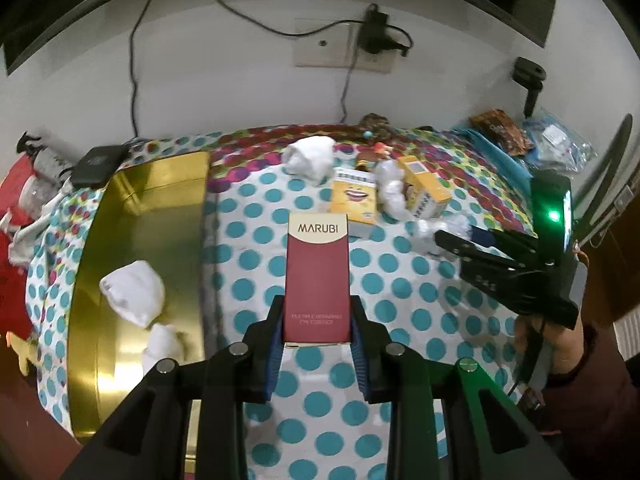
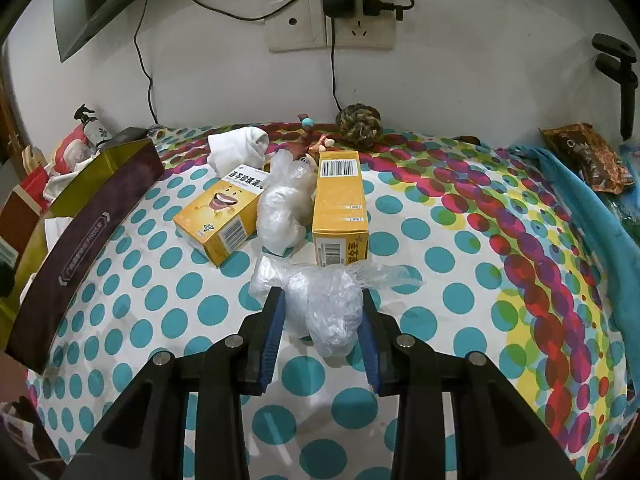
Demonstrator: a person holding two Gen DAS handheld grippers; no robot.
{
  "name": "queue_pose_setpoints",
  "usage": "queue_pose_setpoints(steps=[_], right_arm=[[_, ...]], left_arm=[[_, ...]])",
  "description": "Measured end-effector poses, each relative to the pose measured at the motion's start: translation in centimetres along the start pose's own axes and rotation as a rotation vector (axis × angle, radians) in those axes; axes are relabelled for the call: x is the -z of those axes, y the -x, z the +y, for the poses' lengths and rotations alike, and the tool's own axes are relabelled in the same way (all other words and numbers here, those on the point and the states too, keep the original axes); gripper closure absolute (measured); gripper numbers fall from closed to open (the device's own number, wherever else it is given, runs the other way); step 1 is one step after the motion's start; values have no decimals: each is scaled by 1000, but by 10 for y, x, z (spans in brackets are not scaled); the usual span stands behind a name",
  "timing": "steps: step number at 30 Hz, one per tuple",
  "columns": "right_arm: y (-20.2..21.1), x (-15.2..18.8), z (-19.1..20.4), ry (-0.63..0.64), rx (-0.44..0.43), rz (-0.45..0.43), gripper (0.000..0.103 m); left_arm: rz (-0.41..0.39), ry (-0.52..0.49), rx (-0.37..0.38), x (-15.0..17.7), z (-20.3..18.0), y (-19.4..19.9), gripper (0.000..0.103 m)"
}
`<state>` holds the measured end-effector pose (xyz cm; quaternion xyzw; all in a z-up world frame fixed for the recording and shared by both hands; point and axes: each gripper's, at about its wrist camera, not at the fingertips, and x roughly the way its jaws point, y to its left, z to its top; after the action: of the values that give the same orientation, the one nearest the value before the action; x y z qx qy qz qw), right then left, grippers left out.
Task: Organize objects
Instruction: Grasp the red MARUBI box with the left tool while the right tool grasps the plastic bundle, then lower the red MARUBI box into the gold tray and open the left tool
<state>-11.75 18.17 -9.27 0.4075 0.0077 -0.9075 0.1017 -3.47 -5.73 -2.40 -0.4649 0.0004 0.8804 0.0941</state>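
My left gripper is shut on a maroon MARUBI box and holds it above the dotted cloth, just right of a gold tray. Two white sock bundles lie in that tray. In the right wrist view my right gripper is shut on a crumpled clear plastic bag that lies on the cloth; both blue pads touch its sides. The right gripper also shows at the right of the left wrist view, held by a hand.
Two yellow boxes lie beyond with a second plastic bundle between them. A white sock, a rope ball and a small toy sit near the wall. The tray's purple wall stands left.
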Motion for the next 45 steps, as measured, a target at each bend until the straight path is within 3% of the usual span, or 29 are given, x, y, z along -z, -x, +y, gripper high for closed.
queue_pose_setpoints(steps=[9,16,23,32,41,45], right_arm=[[5,4,5,12,8,-2,70],[9,3,6,15,14,-8,70],[20,4,7,6,10,-24,70],[45,0,10,-1,8,-64,70],[56,-1,19,2,1,-74,70],[60,-3,27,15,-8,-81,70]], left_arm=[[-36,37,-40,3,23,29,73],[-82,63,-119,6,47,56,73],[-28,190,-172,26,94,46,73],[28,285,-203,51,127,28,73],[106,349,-211,73,144,0,73],[95,331,-248,74,142,0,72]])
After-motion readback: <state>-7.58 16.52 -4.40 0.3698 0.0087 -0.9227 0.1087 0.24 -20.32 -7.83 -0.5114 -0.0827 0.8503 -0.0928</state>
